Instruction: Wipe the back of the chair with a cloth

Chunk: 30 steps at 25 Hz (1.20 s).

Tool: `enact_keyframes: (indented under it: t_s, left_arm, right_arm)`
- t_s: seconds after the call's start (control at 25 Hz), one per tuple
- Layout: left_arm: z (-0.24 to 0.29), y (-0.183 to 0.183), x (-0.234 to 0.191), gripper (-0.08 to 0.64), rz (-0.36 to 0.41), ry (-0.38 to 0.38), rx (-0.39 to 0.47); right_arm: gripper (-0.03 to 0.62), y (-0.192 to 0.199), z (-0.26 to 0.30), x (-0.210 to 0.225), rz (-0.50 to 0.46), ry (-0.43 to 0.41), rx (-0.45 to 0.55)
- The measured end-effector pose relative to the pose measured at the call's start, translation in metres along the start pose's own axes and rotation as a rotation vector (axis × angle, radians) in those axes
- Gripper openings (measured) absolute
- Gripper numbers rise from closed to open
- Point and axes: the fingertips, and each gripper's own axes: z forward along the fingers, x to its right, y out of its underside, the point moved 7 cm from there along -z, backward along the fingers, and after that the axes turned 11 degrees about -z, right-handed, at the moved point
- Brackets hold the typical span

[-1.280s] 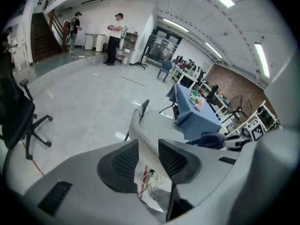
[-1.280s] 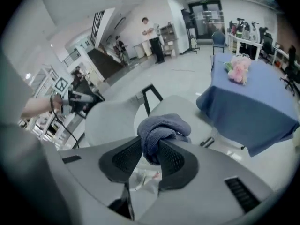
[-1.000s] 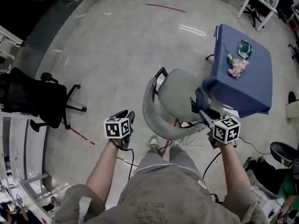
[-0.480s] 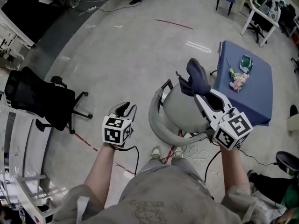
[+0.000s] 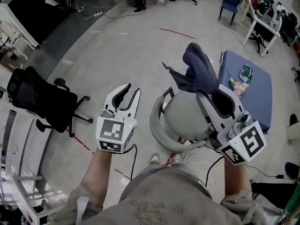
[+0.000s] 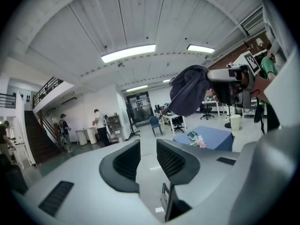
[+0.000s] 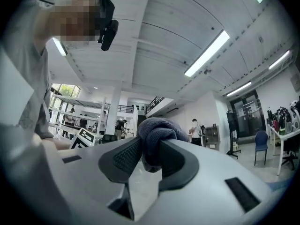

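Right claw (image 5: 211,94) is gripping the cloth (image 5: 197,69), holding it up off the chair (image 5: 183,116).
Left claw (image 5: 125,93) is hanging part-open and empty, jaws just closing a little; the right claw is hiding the chair's right side.

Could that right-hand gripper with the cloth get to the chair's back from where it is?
Probably yes. The right gripper, shut on the cloth, hangs above the chair. The curved back lies open below it, with nothing between.

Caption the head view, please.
Right gripper holds dark cloth over the chair; empty left gripper, jaws apart, has just been closing.
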Motion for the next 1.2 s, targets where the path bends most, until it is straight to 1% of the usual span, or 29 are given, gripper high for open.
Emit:
enact_keyframes:
  t_s: [0.12,0.2,0.24,0.36,0.44,0.56,0.72,1.0,1.2]
  left_arm:
    - [-0.010,-0.030,0.005,0.121,0.037,-0.008,0.086]
    - [-0.019,-0.047,0.009,0.109,0.069,-0.026,0.134]
    - [-0.023,-0.054,0.010,0.100,0.073,-0.034,0.161]
    - [-0.036,-0.068,0.015,0.094,0.049,-0.037,0.221]
    - [-0.043,-0.072,0.016,0.087,0.037,-0.034,0.240]
    - [-0.050,-0.073,0.016,0.074,0.025,-0.040,0.262]
    - [-0.052,-0.059,0.018,0.057,0.013,-0.042,0.251]
    - [-0.048,-0.025,0.020,0.046,-0.007,-0.036,0.174]
    - [-0.046,-0.006,0.023,0.040,-0.023,-0.020,0.132]
  right_arm:
    - [0.121,-0.019,-0.004,-0.003,-0.060,0.009,0.040]
    - [0.121,-0.029,-0.010,-0.004,-0.065,0.021,0.079]
    - [0.121,-0.034,-0.012,-0.003,-0.062,0.028,0.096]
    - [0.121,-0.043,-0.019,-0.006,-0.071,0.039,0.120]
    - [0.121,-0.044,-0.021,-0.009,-0.084,0.040,0.119]
    - [0.121,-0.038,-0.024,-0.014,-0.075,0.036,0.107]
    - [0.121,-0.017,-0.028,-0.017,-0.056,0.031,0.065]
    - [0.121,0.014,-0.030,-0.019,-0.038,0.055,-0.008]
    - [0.121,0.028,-0.032,-0.024,-0.007,0.049,-0.039]
